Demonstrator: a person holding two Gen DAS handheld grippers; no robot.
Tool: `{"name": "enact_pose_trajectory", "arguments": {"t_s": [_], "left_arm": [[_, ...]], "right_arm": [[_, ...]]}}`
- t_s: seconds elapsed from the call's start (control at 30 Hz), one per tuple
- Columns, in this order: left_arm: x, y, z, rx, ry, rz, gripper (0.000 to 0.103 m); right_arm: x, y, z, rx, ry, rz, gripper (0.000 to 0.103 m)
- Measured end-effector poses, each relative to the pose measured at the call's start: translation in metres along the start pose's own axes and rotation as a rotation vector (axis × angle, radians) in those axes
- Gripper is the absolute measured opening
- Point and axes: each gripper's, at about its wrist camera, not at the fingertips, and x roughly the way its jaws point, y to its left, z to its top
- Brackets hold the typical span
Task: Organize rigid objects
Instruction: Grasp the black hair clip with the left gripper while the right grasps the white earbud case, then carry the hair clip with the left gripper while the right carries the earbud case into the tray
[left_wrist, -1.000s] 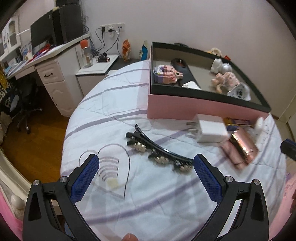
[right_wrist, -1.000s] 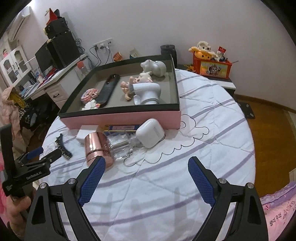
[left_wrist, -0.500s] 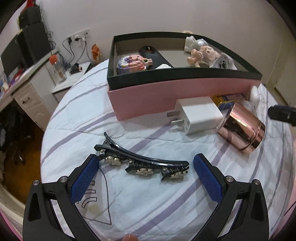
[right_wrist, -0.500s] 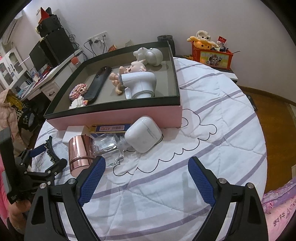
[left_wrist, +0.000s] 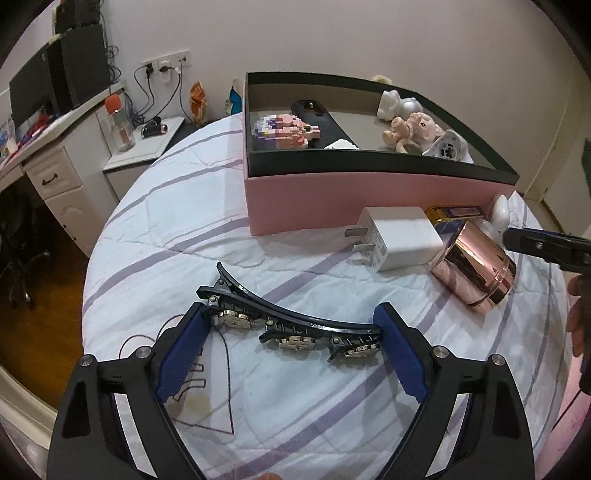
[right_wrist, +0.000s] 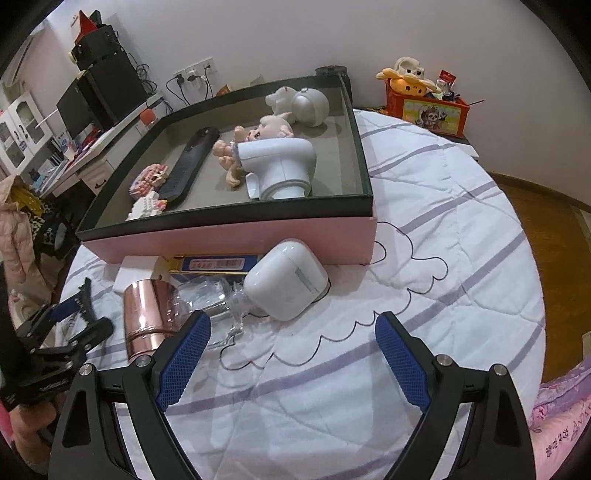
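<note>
A black hair clip (left_wrist: 295, 325) with gold ornaments lies on the white quilt. My left gripper (left_wrist: 291, 321) is closing on it lengthwise, and both blue pads touch its ends. The clip's thin tail runs past the left pad. A white charger (left_wrist: 395, 238), a rose-gold cylinder (left_wrist: 476, 269) and a white earbud case (right_wrist: 286, 277) lie in front of the pink box (left_wrist: 332, 199). Just short of the earbud case hangs my right gripper (right_wrist: 291, 325), open, with nothing between its fingers. The left gripper (right_wrist: 74, 321) shows at the left edge of the right wrist view.
The pink box (right_wrist: 240, 238) holds figurines, a block toy and a black flat case. A gold-and-blue packet (right_wrist: 214, 264) and clear plastic wrap (right_wrist: 207, 299) lie by the cylinder. A desk (left_wrist: 55, 162) and the wooden floor lie past the bed's left edge.
The left gripper's jaws have narrowed onto the hair clip, which now spans the gap between the pads. The right gripper has sunk closer to the earbud case, still open.
</note>
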Motion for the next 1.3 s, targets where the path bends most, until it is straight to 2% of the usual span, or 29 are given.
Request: {"name": "enact_pose_trajectory", "arguments": {"t_s": [0.33,0.4,0.47,0.5,0.57,0.63,0.73,1.03,1.3], "left_arm": [[-0.017,-0.001,0.005,-0.005,-0.030,0.010,0.091],[-0.018,-0.003,0.007,-0.006,-0.033,0.008,0.091],[-0.018,-0.005,0.008,-0.005,-0.034,0.006,0.091],[-0.019,-0.007,0.009,-0.003,-0.034,0.003,0.091],[-0.019,-0.010,0.010,0.002,-0.036,-0.001,0.091],[-0.021,-0.012,0.010,0.006,-0.037,-0.005,0.091],[-0.024,-0.015,0.011,0.009,-0.042,-0.011,0.091],[-0.036,-0.018,0.019,0.012,-0.065,-0.013,0.091],[-0.057,-0.025,0.051,0.037,-0.132,-0.011,0.091]], "right_arm": [[0.014,-0.009,0.015,0.038,-0.031,0.033,0.090],[0.016,-0.009,0.016,0.036,-0.037,0.038,0.084],[0.016,-0.008,0.017,0.026,-0.039,0.036,0.066],[0.017,-0.007,0.017,0.017,-0.038,0.030,0.065],[0.017,-0.006,0.017,0.010,-0.039,0.045,0.056],[0.015,-0.002,0.016,-0.005,-0.041,0.050,0.051],[0.011,0.003,0.015,-0.027,-0.046,0.034,0.051],[-0.007,0.004,0.009,-0.031,-0.064,0.067,0.051],[-0.044,0.017,0.027,-0.068,-0.141,0.120,0.051]]}}
